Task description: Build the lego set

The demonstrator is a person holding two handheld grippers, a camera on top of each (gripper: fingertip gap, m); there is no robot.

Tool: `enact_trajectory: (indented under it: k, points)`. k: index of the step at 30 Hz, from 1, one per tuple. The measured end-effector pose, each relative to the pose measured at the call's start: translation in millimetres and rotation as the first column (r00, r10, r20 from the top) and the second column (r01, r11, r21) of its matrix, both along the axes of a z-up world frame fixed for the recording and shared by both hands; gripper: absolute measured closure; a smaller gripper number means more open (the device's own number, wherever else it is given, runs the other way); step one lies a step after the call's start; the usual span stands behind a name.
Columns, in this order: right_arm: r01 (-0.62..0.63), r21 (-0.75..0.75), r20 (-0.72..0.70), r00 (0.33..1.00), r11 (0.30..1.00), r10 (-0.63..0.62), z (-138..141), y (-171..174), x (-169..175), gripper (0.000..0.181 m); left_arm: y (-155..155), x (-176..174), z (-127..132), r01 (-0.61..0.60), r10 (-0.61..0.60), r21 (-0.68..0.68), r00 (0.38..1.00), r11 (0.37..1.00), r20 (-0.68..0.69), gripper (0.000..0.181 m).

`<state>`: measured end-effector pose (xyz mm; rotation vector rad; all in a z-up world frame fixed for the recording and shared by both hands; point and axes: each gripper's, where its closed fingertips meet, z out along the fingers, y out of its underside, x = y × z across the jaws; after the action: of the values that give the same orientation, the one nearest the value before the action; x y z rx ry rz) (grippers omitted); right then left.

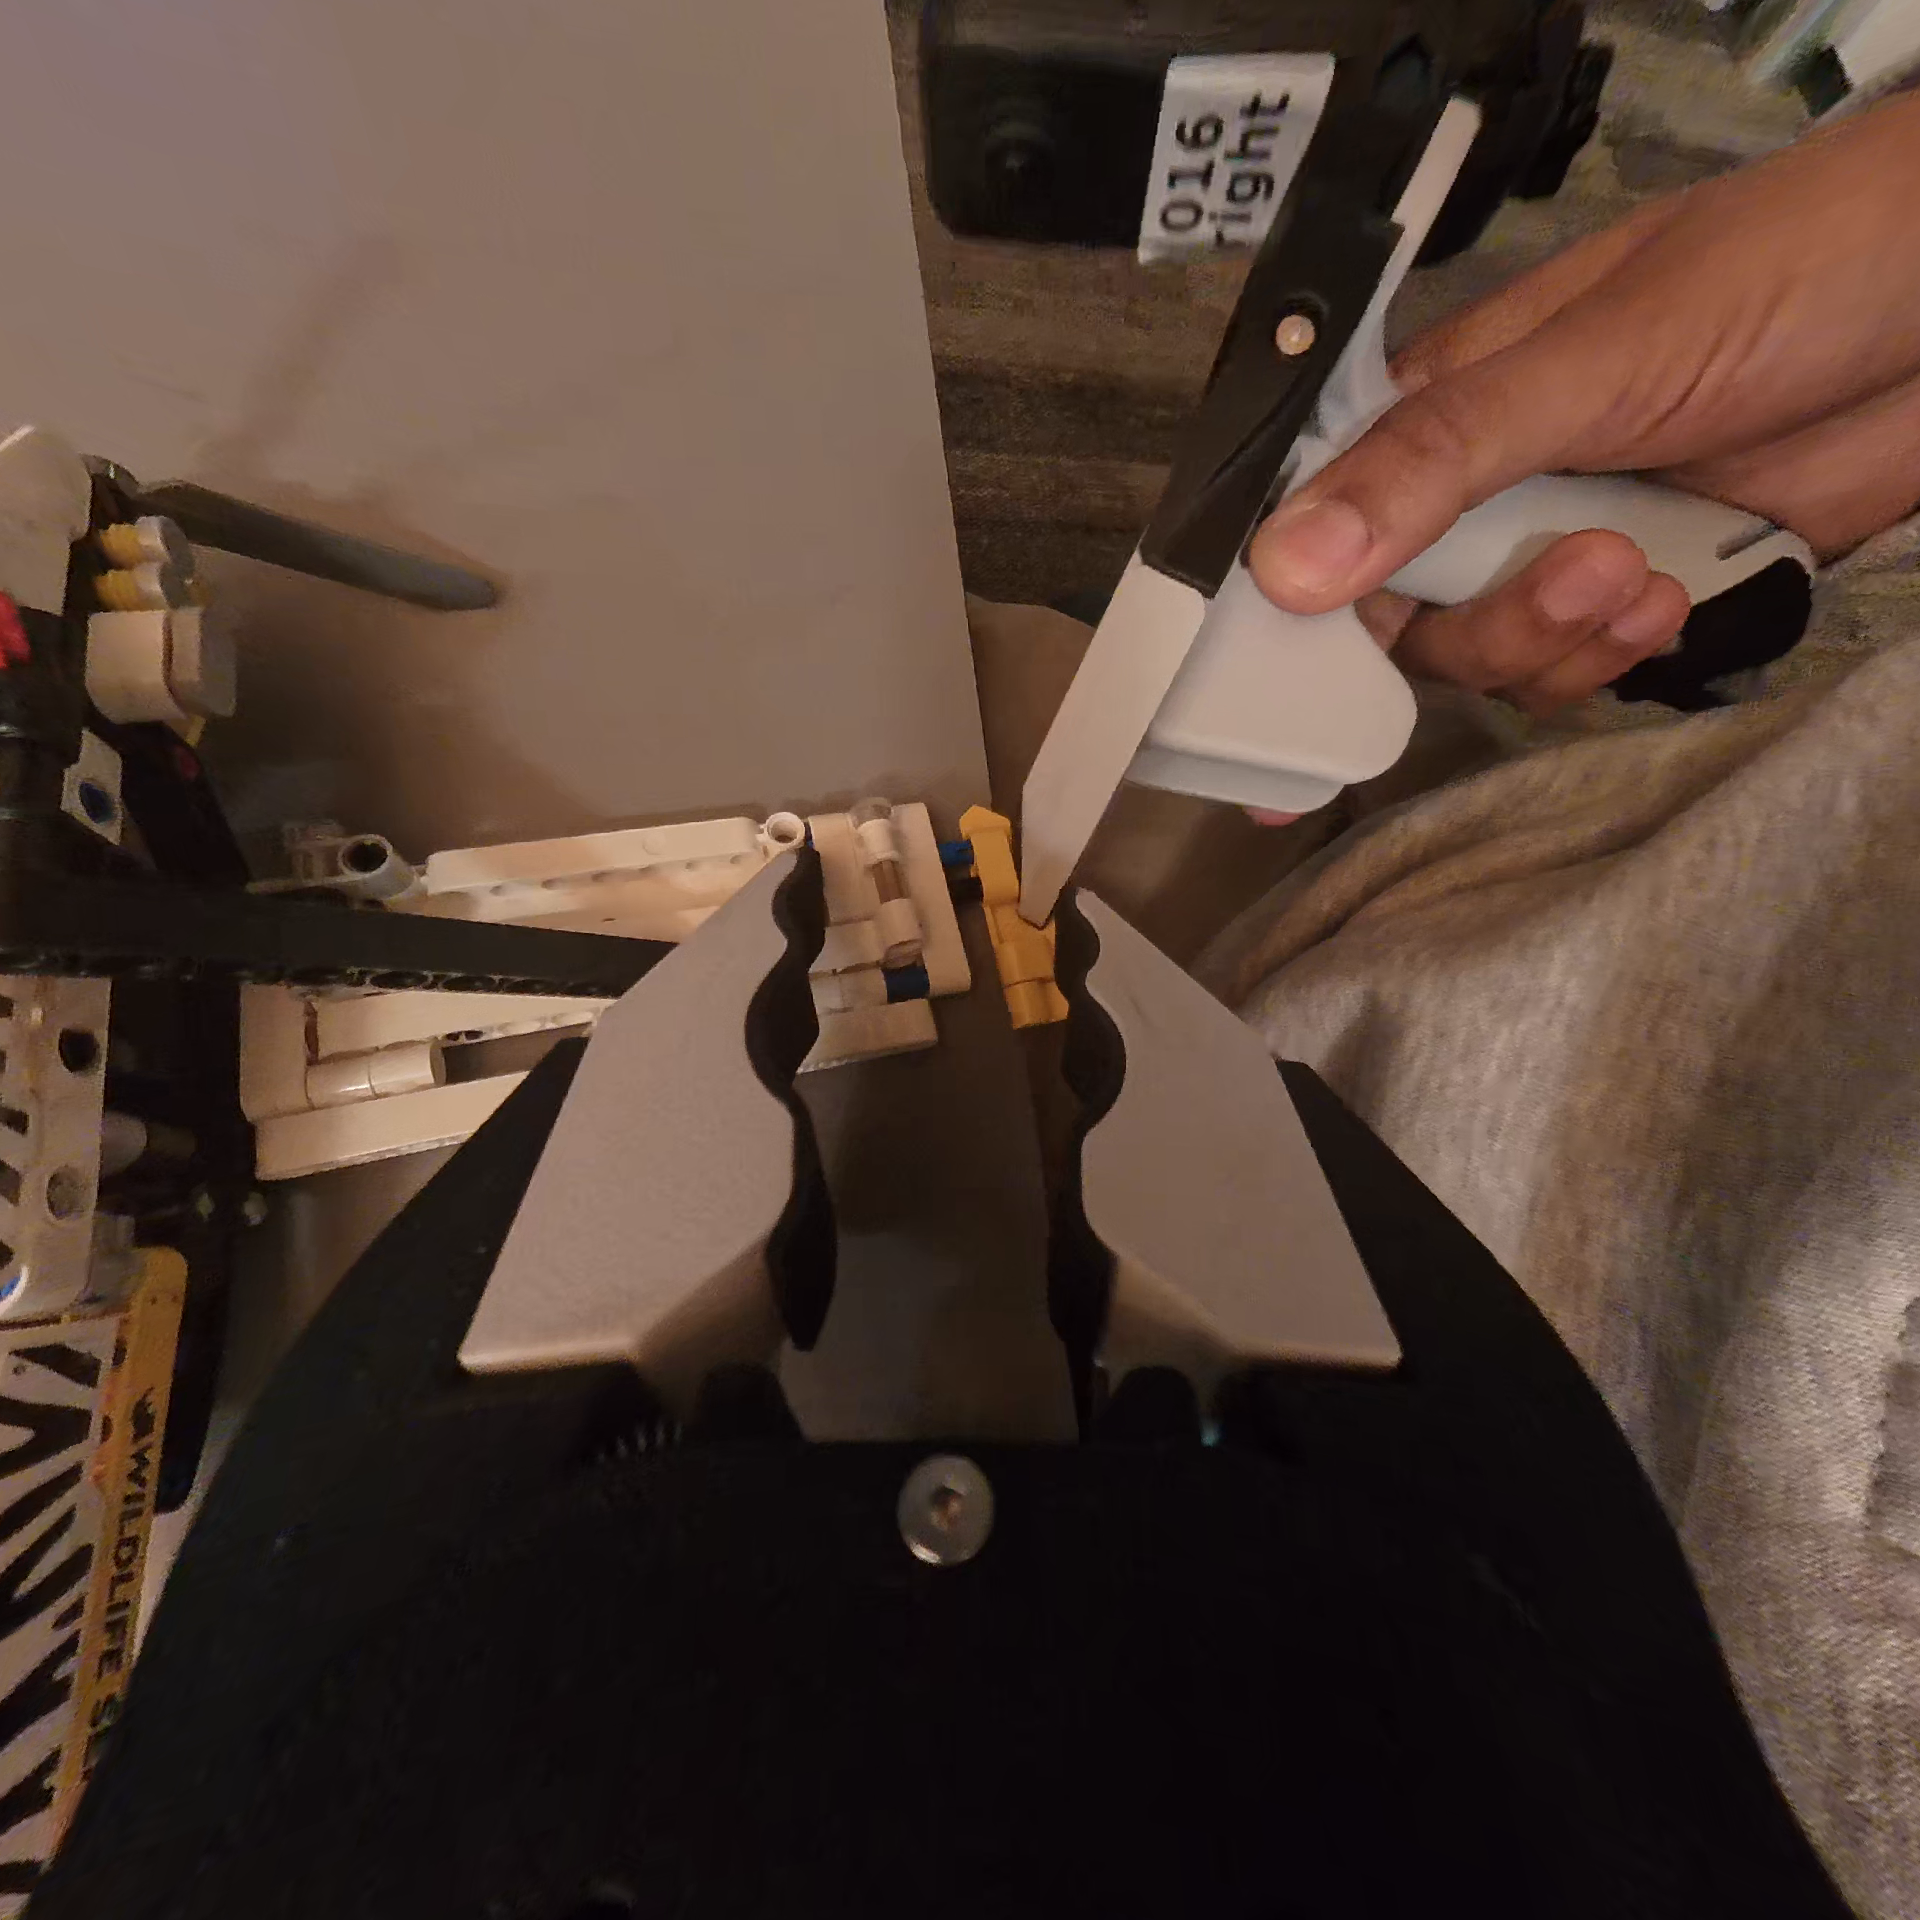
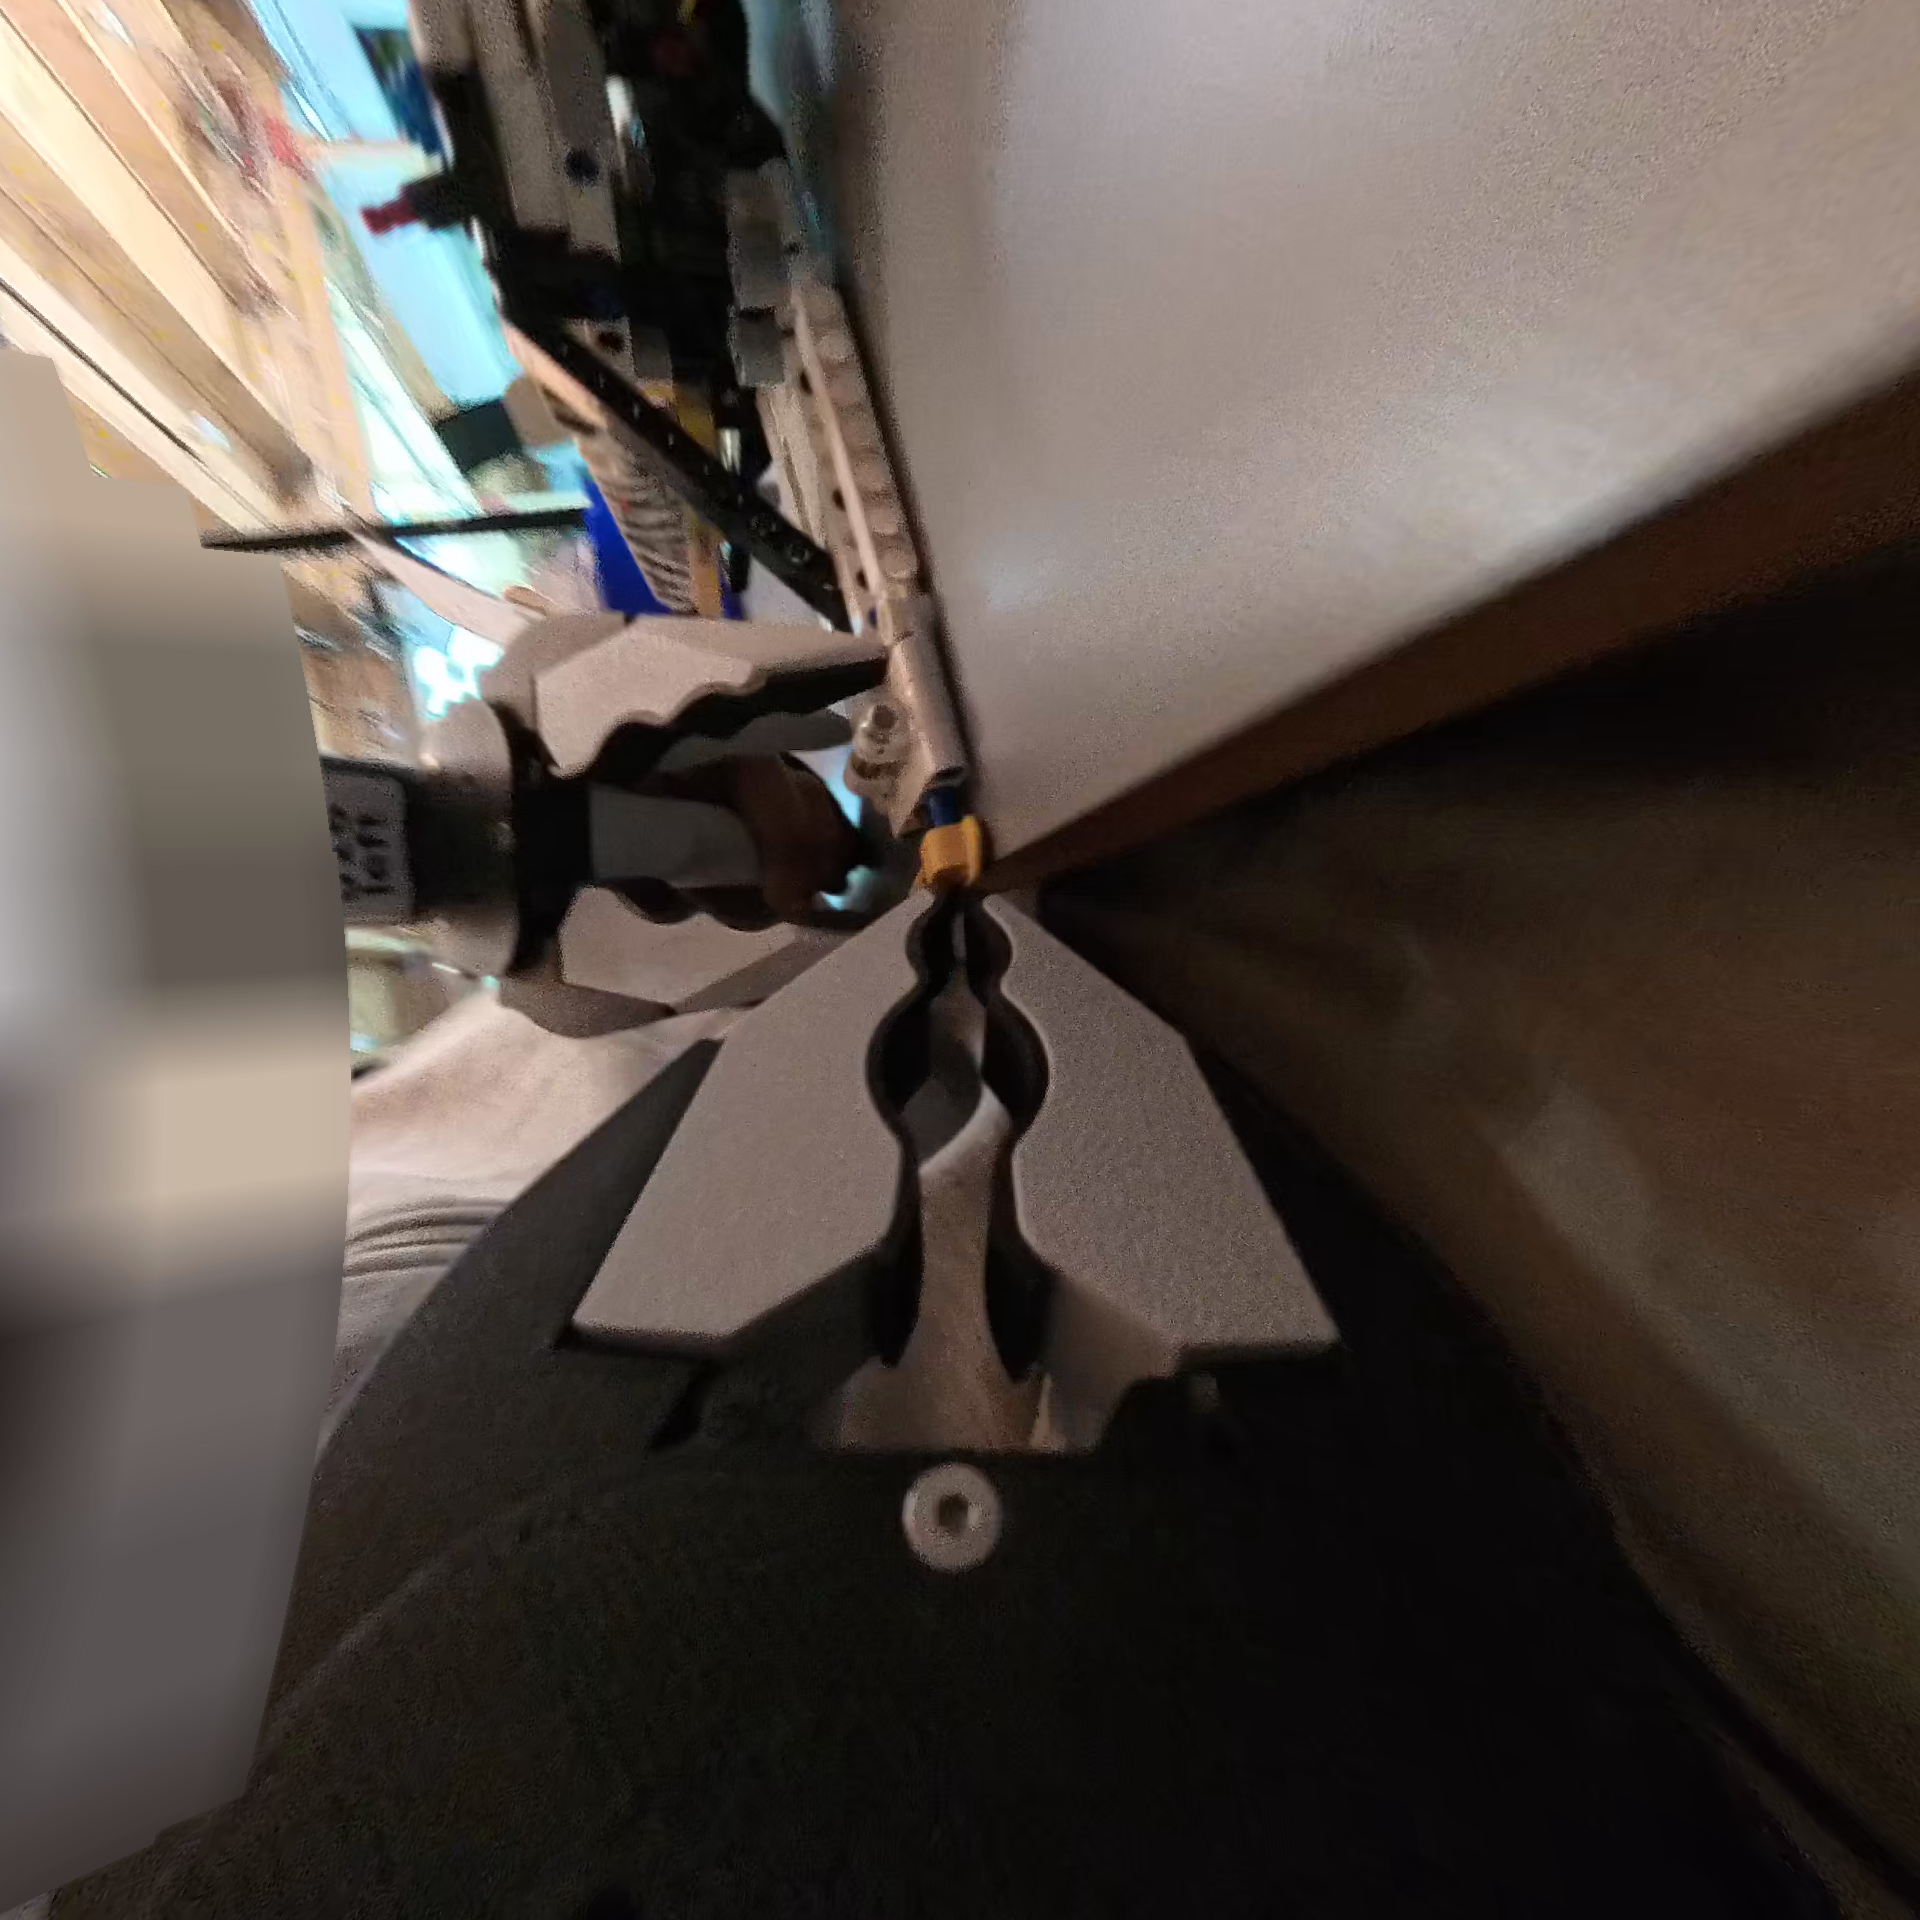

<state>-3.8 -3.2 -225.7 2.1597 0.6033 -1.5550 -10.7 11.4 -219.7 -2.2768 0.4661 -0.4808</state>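
- Grey-white worktop carries everything; its surface is smooth, and its right edge runs close past the model's end, so small parts there could slip off onto the grey cloth alongside.
- White-and-black lego model lies on the worktop at the left, a long build of holed beams and panels; I judge it light but stiff, with pinned joints that may pop under a sideways load, so it wants holding by a solid beam or flat panel, not by a thin sticking-out rod.
- Left claw is spread wide over the model's right end; one tip rests at the white panel, the other lies just beside the yellow piece; it grips nothing, and seems set to brace the model.
- Right claw, held in a hand, comes down steeply; its tips are pressed nearly together and touch the yellow piece from the outer side; whether they pinch a lip of it or only push cannot be told.
- Yellow piece sits at the very end of the model, right at the worktop's edge, joined on or about to be by short blue pins; small, hard and smooth, it would slide easily from a poor grip, so it is best taken across its flat sides and pushed straight along the pins.
- Likely step in hand: seating the yellow piece fully, with the model steadied against the push.
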Motion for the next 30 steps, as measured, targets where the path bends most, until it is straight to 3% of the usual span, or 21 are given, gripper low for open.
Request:
enact_trajectory:
  k: [4,7,13,21,30]
  points:
    - [-0.127,0.172,0.016,0.992,0.977,0.126,0.1,0.5,1.0,0.180,-0.1,0.9,0.6,-0.001,0.001,-0.004,1.000,1.000,0.017,0.139]
    - [-0.173,0.119,0.007,0.985,0.978,0.173,2.3,0.4,1.5,0.181,-0.2,1.8,0.9,0.000,0.000,-0.004,1.000,1.000,0.021,0.138]
    - [-0.062,-0.075,-0.068,0.996,0.995,0.057,1.4,-0.7,-2.1,0.181,0.0,0.7,0.5,-0.006,0.006,-0.005,1.000,1.000,0.017,0.139]
    - [-0.004,-0.058,-0.129,0.992,0.998,-0.004,0.8,-0.8,-1.6,0.181,-0.5,3.1,0.6,0.005,-0.005,0.001,1.000,1.000,0.004,0.139]
    - [0.001,-0.060,-0.100,0.995,0.998,-0.007,0.2,-1.0,-1.5,0.181,-4.3,9.5,2.4,0.053,-0.053,0.011,0.999,0.999,0.009,0.124]
